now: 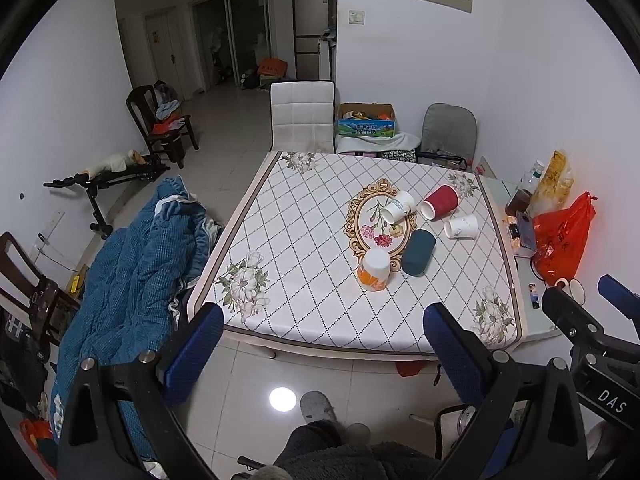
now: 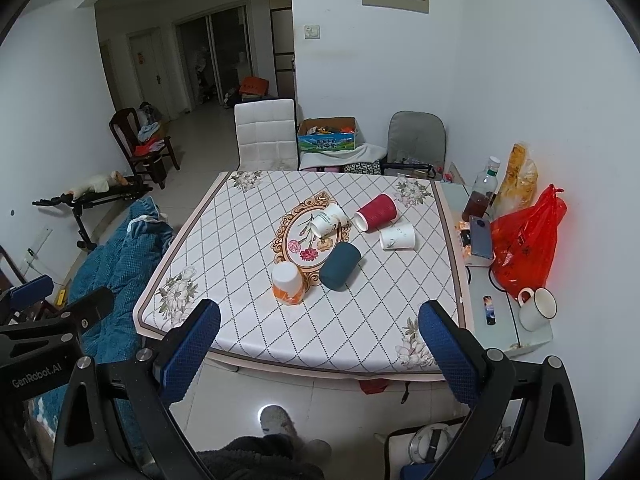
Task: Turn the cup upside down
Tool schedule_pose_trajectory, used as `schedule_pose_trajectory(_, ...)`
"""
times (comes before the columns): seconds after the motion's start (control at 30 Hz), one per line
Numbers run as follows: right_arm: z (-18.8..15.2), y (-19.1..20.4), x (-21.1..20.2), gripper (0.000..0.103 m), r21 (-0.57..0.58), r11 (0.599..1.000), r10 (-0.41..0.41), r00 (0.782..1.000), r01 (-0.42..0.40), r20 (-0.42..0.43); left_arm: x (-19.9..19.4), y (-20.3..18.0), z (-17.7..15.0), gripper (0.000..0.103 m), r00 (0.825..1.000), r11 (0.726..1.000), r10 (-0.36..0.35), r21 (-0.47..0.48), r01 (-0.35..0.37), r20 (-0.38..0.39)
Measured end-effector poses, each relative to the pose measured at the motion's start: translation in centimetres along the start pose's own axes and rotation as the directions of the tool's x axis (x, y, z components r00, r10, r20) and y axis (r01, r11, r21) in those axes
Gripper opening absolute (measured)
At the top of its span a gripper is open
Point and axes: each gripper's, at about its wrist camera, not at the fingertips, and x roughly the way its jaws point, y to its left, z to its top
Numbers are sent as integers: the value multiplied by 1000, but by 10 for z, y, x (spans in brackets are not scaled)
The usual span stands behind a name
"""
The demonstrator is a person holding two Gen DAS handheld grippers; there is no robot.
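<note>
Several paper cups lie on the patterned table (image 1: pixel 304 216) (image 2: pixel 248 236). An orange and white cup (image 1: pixel 374 269) (image 2: pixel 286 282) stands upside down nearest me. A dark teal cup (image 1: pixel 418 252) (image 2: pixel 340 266), a red cup (image 1: pixel 439 202) (image 2: pixel 376 212) and two white cups (image 1: pixel 398 207) (image 1: pixel 461 226) lie on their sides; the white ones also show in the right wrist view (image 2: pixel 329 218) (image 2: pixel 397 236). My left gripper (image 1: pixel 323 354) and right gripper (image 2: pixel 319 354) are open and empty, held before the table's near edge.
A side shelf at the right holds a red plastic bag (image 2: pixel 524 248), a bottle (image 2: pixel 482 190), a phone (image 2: pixel 480 237) and a white mug (image 2: pixel 537 308). A white chair (image 1: pixel 302 117) stands behind the table. A blue quilt (image 1: pixel 132 256) lies left of it.
</note>
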Motion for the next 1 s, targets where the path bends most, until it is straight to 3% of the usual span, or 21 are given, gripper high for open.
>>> schedule_pose_trajectory(1.0, -6, 11, -6, 101, -2, 1000, 16, 1000, -16, -2, -3, 1, -2, 102, 1000, 1000, 10, -18, -10, 7)
